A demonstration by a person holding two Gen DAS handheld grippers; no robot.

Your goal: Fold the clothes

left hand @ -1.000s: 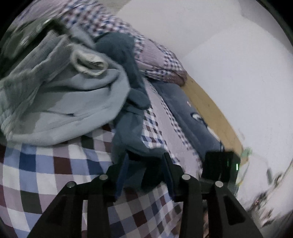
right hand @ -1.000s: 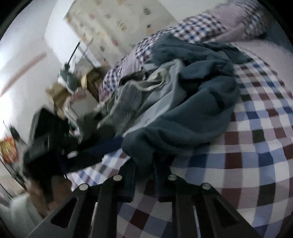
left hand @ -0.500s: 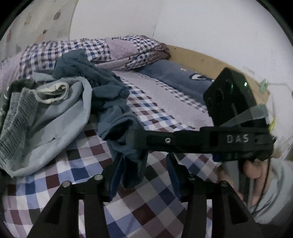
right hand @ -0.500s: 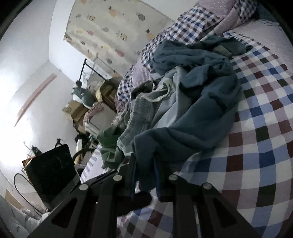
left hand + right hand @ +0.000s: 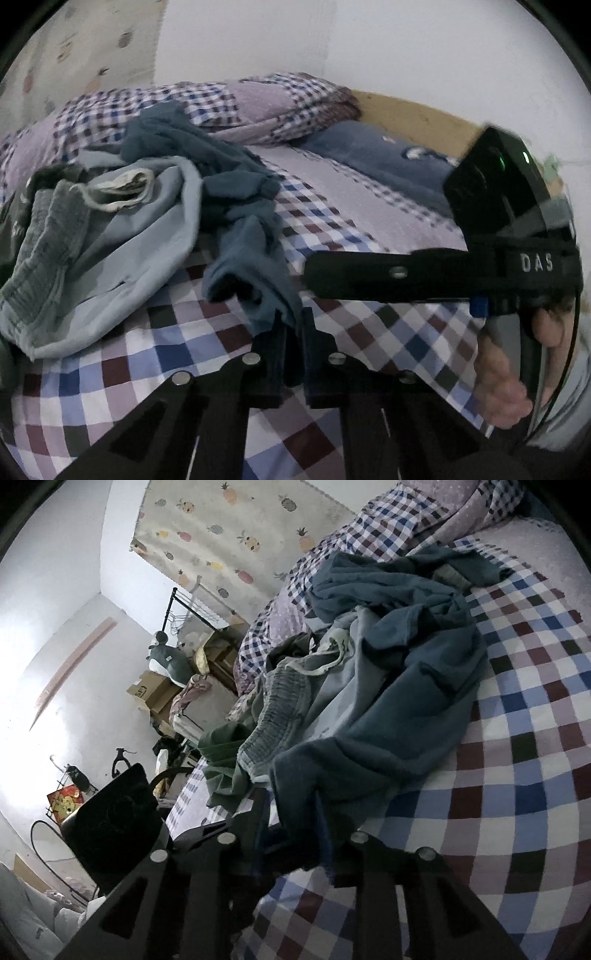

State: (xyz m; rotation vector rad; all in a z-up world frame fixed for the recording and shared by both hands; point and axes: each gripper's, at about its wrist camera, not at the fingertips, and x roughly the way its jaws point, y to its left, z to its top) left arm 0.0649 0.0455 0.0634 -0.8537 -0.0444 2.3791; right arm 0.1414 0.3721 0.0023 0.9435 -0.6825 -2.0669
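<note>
A dark teal garment (image 5: 236,206) lies crumpled on the checked bed, stretching toward me. My left gripper (image 5: 291,332) is shut on its near edge. In the right wrist view the same teal garment (image 5: 399,686) drapes down between the fingers of my right gripper (image 5: 291,812), which is shut on its hem. The right gripper's body (image 5: 436,273) crosses the left wrist view at the right, held by a hand (image 5: 506,373). A light blue garment (image 5: 122,251) lies under and beside the teal one, also in the right wrist view (image 5: 332,686).
The checked bedsheet (image 5: 155,354) covers the bed. A checked quilt (image 5: 236,103) and blue pillow (image 5: 384,162) lie by the wooden headboard (image 5: 417,118). A green garment (image 5: 225,757) hangs at the bed edge. Boxes and a rack (image 5: 177,679) stand beyond it.
Both grippers have closed on the teal garment's near edge and lifted it a little. The left view swung round to show the right gripper and the headboard.
</note>
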